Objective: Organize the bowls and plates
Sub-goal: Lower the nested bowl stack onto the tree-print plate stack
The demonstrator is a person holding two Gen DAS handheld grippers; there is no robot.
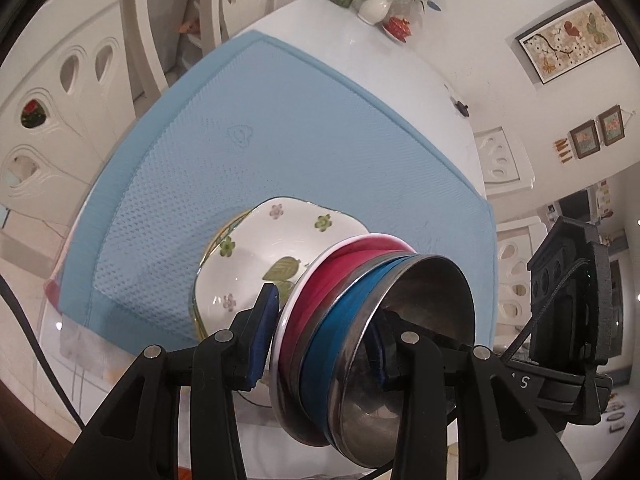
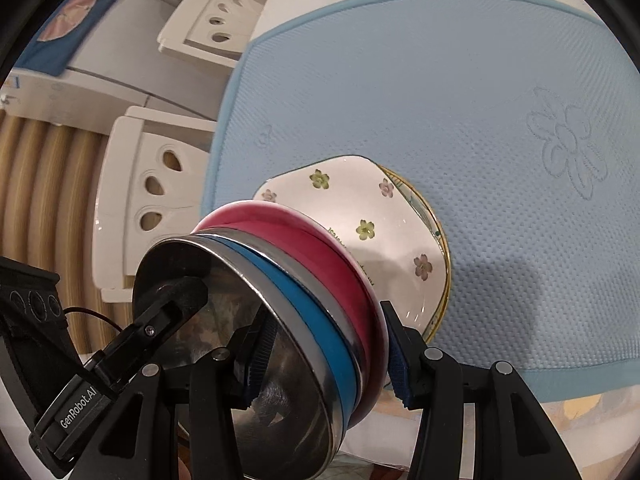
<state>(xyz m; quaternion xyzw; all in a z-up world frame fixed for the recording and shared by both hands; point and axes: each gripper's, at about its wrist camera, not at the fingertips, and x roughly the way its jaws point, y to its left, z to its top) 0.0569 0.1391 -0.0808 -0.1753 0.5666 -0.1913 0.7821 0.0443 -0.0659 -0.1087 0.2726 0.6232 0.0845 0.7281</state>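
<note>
Two nested steel bowls, one with a blue outside (image 1: 344, 328) (image 2: 308, 312) and one with a red outside (image 1: 324, 280) (image 2: 320, 240), are held on edge above the mat. My left gripper (image 1: 320, 332) is shut across their rims from one side. My right gripper (image 2: 324, 356) is shut across them from the opposite side. Behind them a white square plate with flower prints (image 1: 256, 256) (image 2: 360, 216) lies on a round plate with a yellow rim (image 2: 434, 224) on the blue mat (image 1: 248, 140) (image 2: 440, 92).
The mat lies on a white table (image 1: 360, 52). White chairs (image 1: 60, 92) (image 2: 136, 184) stand around it. A white vase with flowers (image 1: 376, 8) and a small red object (image 1: 396, 26) stand at the table's far end.
</note>
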